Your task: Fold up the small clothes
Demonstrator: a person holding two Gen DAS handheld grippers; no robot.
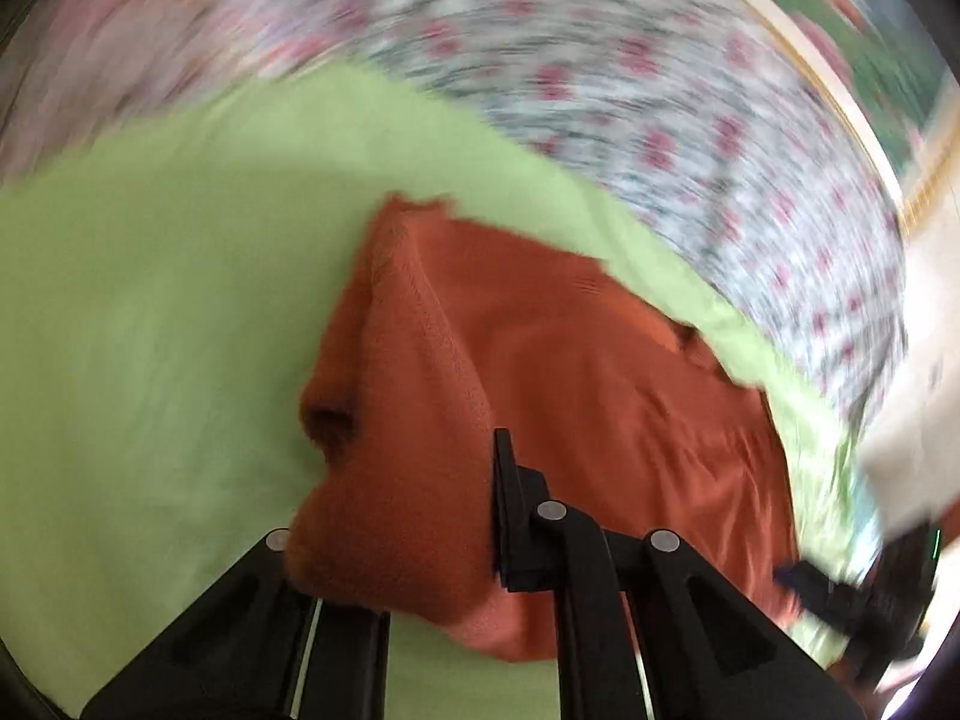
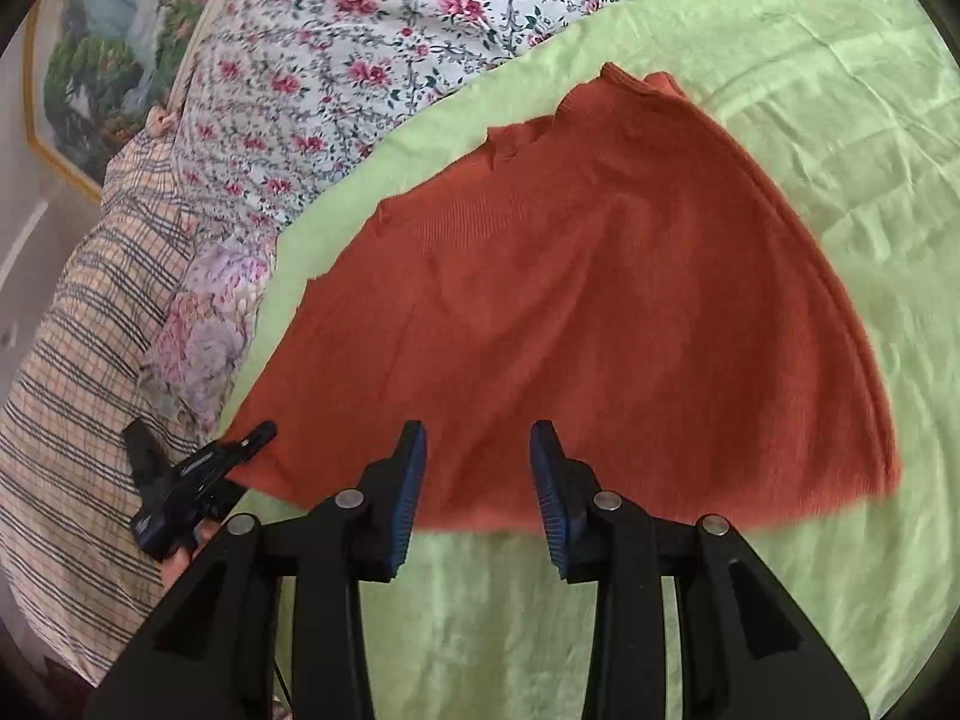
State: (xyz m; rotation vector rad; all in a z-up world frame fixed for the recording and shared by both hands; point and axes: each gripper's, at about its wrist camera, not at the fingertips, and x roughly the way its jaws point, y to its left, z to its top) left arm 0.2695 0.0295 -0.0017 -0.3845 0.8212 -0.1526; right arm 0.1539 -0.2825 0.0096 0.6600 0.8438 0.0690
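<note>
An orange knitted garment [image 2: 570,300] lies spread on a light green sheet [image 2: 810,120], its neckline at the far side. My right gripper [image 2: 478,438] is open over the near hem, with nothing pinched between its blue pads. My left gripper [image 2: 198,480] shows at the left edge of the garment, gripping its corner. In the blurred left wrist view, the orange garment [image 1: 570,360] bunches up and drapes over my left gripper [image 1: 444,516], which is shut on a fold of it. One finger [image 1: 510,510] shows; the other is hidden under the cloth.
Floral bedding [image 2: 336,60] lies beyond the green sheet. A plaid cloth [image 2: 78,360] and a flowered pillow [image 2: 204,324] sit at the left. A framed landscape picture [image 2: 102,60] hangs on the wall behind. Green sheet [image 1: 150,300] stretches left of the garment.
</note>
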